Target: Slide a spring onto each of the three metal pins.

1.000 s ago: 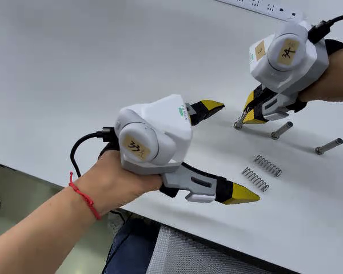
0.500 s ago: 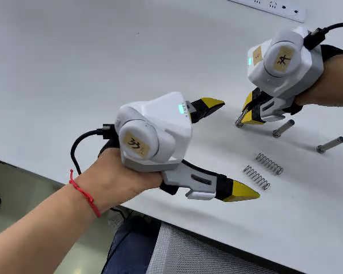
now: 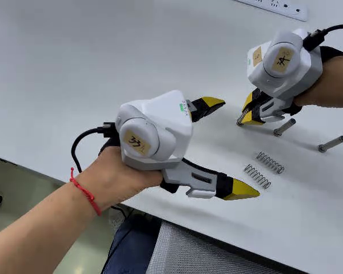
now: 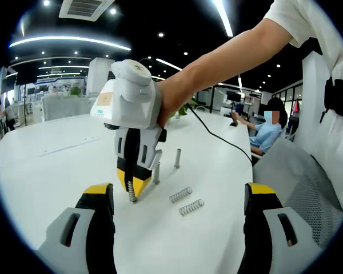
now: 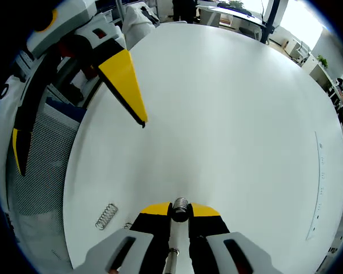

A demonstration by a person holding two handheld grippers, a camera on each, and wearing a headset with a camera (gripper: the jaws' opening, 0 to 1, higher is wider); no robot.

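The right tool (image 3: 247,116) is clamped on a pin (image 5: 180,208), tip down near the desk (image 3: 103,68). The left tool (image 3: 233,147) hangs wide open. Two springs (image 3: 270,162) lie near two upright pins (image 4: 177,158).

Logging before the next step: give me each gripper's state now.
Left gripper: open, holding nothing.
Right gripper: shut on a spring-wrapped pin.
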